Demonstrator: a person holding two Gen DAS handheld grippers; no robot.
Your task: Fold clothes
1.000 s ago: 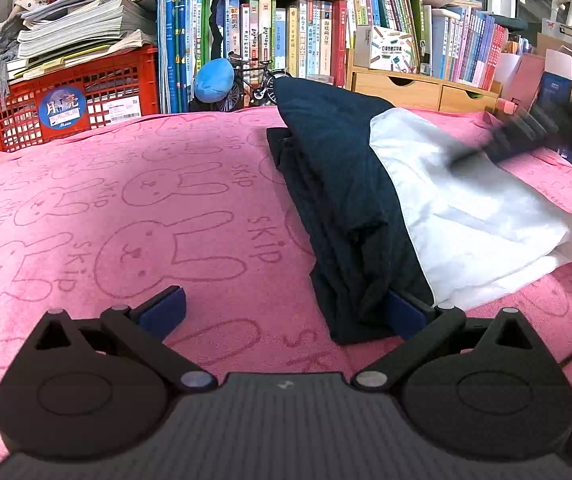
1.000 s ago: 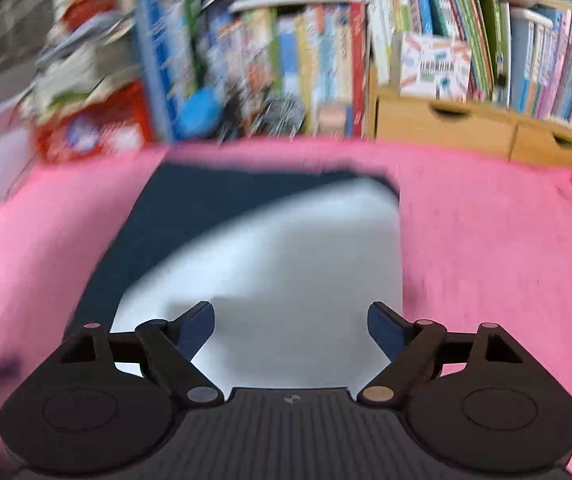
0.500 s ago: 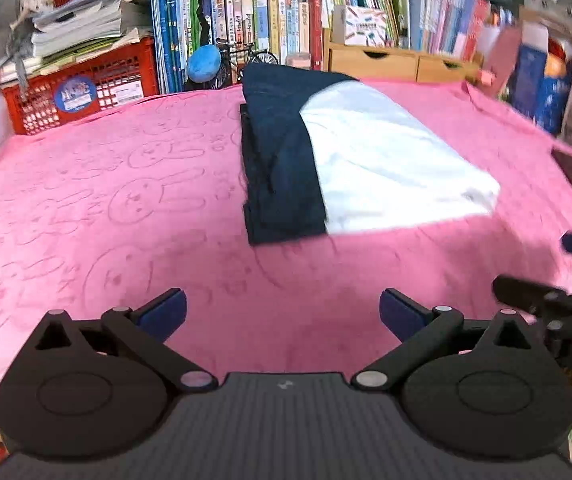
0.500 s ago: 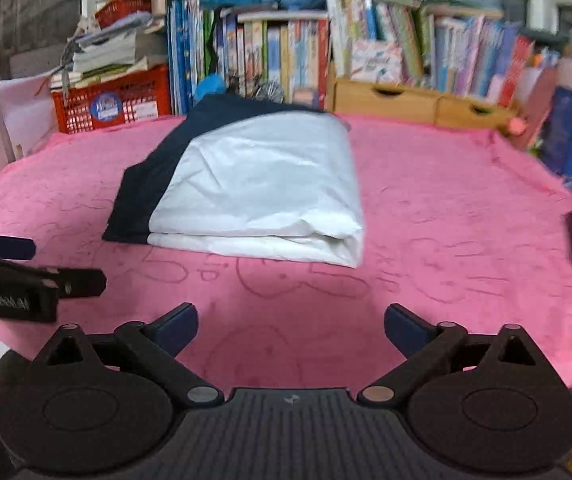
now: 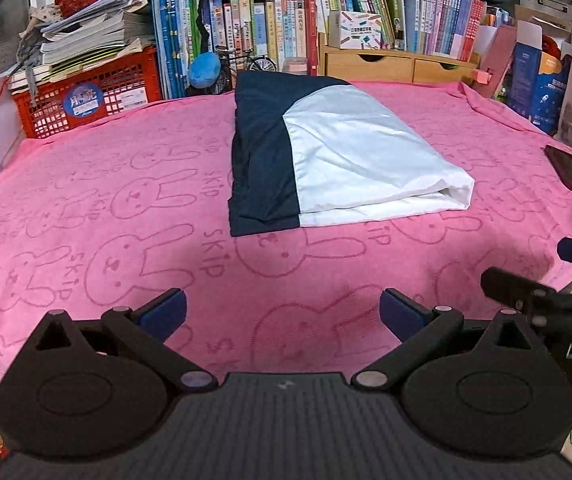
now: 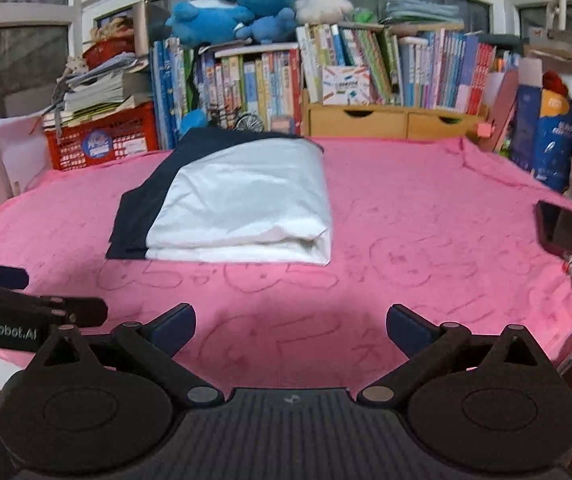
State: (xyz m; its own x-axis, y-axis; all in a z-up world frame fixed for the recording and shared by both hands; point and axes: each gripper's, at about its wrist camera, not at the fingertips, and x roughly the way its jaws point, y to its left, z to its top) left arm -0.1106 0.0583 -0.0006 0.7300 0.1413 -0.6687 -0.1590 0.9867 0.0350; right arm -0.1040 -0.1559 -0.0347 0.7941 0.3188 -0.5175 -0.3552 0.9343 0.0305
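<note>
A folded navy and white garment [image 5: 326, 152] [image 6: 238, 204] lies flat on the pink rabbit-print blanket [image 5: 106, 220] [image 6: 426, 208], toward its far middle. My left gripper [image 5: 283, 312] hangs over the blanket's near edge with its jaws wide and nothing between them, well short of the garment. My right gripper [image 6: 291, 326] is likewise open and empty at the near edge. Each gripper shows in the other's view: the right one [image 5: 546, 288] at the right edge, the left one [image 6: 22, 300] at the left edge.
A dark phone [image 5: 570, 170] [image 6: 562, 232] on a cable lies at the blanket's right side. Behind stand a red crate [image 5: 86, 96] with stacked papers, rows of books [image 5: 270, 36], wooden drawers [image 5: 390, 66] and plush toys [image 6: 254, 4].
Both grippers have pulled back from the folded garment to the near edge of the blanket. The right jaws opened wider. The garment lies where it was left.
</note>
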